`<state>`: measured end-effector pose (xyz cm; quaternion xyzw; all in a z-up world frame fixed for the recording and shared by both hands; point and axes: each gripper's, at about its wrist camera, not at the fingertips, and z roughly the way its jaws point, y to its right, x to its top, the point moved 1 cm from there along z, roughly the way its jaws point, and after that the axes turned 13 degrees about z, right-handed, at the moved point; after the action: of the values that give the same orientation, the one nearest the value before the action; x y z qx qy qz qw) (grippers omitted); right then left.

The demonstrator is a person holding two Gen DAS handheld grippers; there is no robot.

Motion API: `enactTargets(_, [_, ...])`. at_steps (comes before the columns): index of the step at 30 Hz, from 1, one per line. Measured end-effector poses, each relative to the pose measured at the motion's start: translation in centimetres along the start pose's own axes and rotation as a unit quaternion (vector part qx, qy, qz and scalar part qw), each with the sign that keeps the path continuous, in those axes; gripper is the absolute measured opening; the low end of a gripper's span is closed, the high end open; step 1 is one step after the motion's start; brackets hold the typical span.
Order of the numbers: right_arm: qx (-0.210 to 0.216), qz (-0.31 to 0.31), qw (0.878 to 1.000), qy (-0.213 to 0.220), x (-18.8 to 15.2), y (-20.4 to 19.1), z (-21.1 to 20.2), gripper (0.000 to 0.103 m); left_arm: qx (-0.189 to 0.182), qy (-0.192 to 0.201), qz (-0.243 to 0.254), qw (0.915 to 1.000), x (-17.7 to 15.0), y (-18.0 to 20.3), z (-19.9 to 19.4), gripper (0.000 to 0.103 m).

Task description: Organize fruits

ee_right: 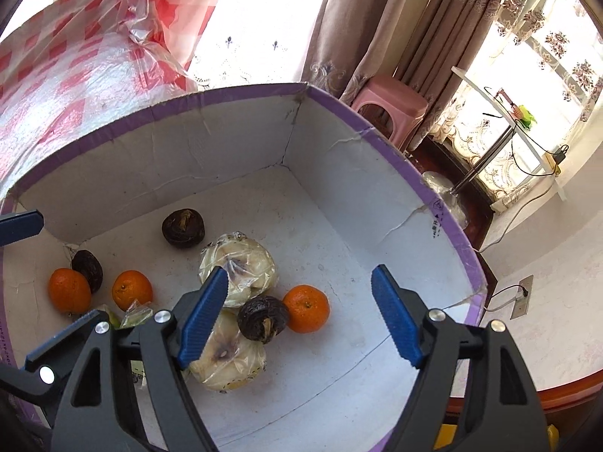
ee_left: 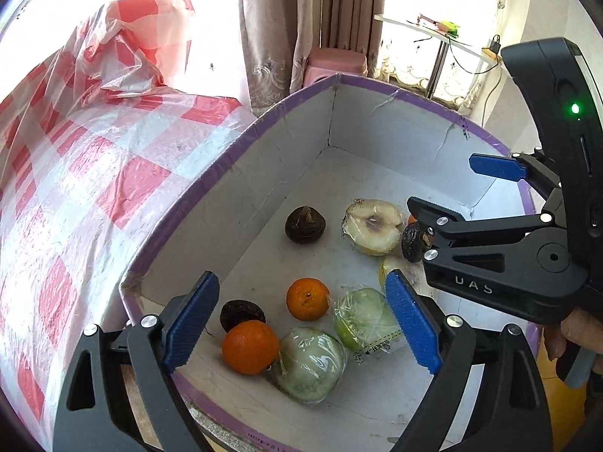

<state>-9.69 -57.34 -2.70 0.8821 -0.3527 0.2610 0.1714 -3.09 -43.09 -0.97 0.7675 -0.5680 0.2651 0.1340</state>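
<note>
A purple-edged cardboard box [ee_left: 233, 143] [ee_right: 377, 128] holds the fruit. Inside lie oranges [ee_left: 307, 298] [ee_left: 250, 346] [ee_right: 306, 308], dark brown round fruits [ee_left: 305, 224] [ee_right: 183, 227] [ee_right: 262, 318], green wrapped fruits [ee_left: 309, 363] [ee_left: 363, 318] and pale wrapped fruits [ee_left: 373, 226] [ee_right: 241, 269] [ee_right: 226, 358]. My left gripper [ee_left: 301, 324] is open and empty above the oranges and green fruits at the box's near side. My right gripper [ee_right: 299, 318] is open and empty above a dark fruit and an orange; it also shows in the left wrist view [ee_left: 448, 184].
The box sits on a table under a red-and-white checked plastic cover [ee_left: 75, 173] [ee_right: 68, 75]. Behind are curtains [ee_left: 279, 19], a pink stool [ee_right: 388, 107] and a glass side table [ee_right: 505, 113].
</note>
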Motion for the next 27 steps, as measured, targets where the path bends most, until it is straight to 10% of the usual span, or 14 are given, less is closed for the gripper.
enactTargets(9, [0.008,0.025,0.999,0.037,-0.5,2.1,-5.1,0.078,-0.056,0.042,-0.086,0.9938,-2.8,-1.3,-2.8,0.087])
enactTargets(27, [0.018,0.086,0.994,0.065,-3.8,1.8,-9.6,0.078,-0.021,0.088,-0.108,0.9900,-4.6,-1.3,-6.0,0.087])
